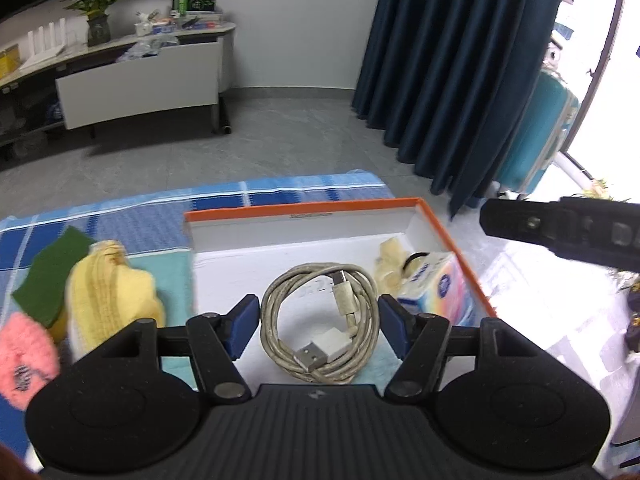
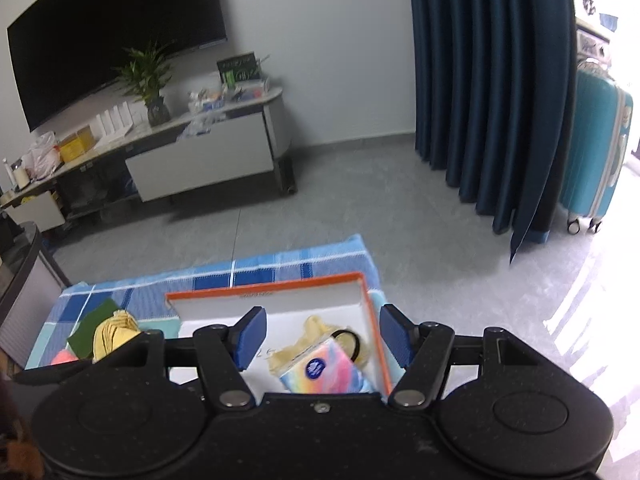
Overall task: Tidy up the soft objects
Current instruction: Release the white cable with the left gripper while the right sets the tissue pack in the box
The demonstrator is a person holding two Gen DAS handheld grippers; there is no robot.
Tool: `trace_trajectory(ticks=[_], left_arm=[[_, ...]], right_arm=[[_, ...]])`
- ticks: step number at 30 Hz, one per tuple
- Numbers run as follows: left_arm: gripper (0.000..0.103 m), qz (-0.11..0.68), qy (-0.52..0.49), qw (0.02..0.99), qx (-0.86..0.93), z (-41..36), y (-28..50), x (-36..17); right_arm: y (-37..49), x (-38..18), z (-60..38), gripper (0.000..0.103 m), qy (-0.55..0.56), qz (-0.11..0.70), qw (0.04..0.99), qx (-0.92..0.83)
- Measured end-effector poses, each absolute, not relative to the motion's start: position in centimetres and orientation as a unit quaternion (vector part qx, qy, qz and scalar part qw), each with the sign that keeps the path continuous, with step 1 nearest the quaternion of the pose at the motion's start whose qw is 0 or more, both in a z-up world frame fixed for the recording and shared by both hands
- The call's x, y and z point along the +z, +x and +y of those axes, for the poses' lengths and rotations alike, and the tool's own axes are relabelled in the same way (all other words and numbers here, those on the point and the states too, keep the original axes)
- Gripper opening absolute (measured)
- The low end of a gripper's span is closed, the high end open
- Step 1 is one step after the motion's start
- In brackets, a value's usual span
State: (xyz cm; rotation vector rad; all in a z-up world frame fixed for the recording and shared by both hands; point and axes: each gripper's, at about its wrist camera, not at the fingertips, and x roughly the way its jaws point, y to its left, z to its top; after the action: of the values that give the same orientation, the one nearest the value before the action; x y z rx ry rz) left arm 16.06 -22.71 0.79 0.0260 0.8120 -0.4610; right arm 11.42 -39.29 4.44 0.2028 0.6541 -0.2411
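Grey floor tiles, a dark blue curtain (image 2: 480, 100) and a low TV cabinet (image 2: 200, 160) are seen behind a blue checked cloth (image 1: 280, 192) on which an orange-rimmed white box (image 1: 312, 208) is set. Directly ahead of the left gripper (image 1: 319, 324), a coiled whitish USB cable (image 1: 320, 320) is framed between the blue pads; the jaws are seen apart, and whether the pads touch the coil cannot be told, nor whether the coil is resting on the box floor. To the right of that gripper, in the box's right-hand part, a colourful tissue pack (image 1: 436, 292) is found with a pale yellow cloth (image 1: 390, 260) and a black hair tie (image 1: 416, 260) just behind it. To its left, outside the box, a yellow knitted cloth (image 1: 108, 292), a green scouring pad (image 1: 52, 276) and a pink fuzzy item (image 1: 24, 356) are gathered close together. The right gripper (image 2: 322, 336) is held over the box's near right part with its jaws apart and nothing gripped; the tissue pack is seen just ahead of it, between the pads in the view.
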Motion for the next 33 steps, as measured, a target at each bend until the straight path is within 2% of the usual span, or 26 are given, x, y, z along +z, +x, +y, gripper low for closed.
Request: trace_trajectory(ticks=[2, 5, 33], left_arm=[[0.068, 0.396, 0.010, 0.889, -0.232, -23.2, 16.3, 0.8], [0.078, 0.385, 0.009, 0.894, -0.228, -23.3, 16.1, 1.1], [0.082, 0.379, 0.002, 0.916, -0.134, -15.6, 10.8, 4.1]], right_arm=[[10.9, 4.8, -39.5, 0.076, 0.102, 0.314, 0.937, -0.118], [10.1, 5.2, -39.5, 0.077, 0.097, 0.308, 0.939, -0.118], [6.5, 4.4, -32.8, 0.081, 0.088, 0.334, 0.936, -0.069]])
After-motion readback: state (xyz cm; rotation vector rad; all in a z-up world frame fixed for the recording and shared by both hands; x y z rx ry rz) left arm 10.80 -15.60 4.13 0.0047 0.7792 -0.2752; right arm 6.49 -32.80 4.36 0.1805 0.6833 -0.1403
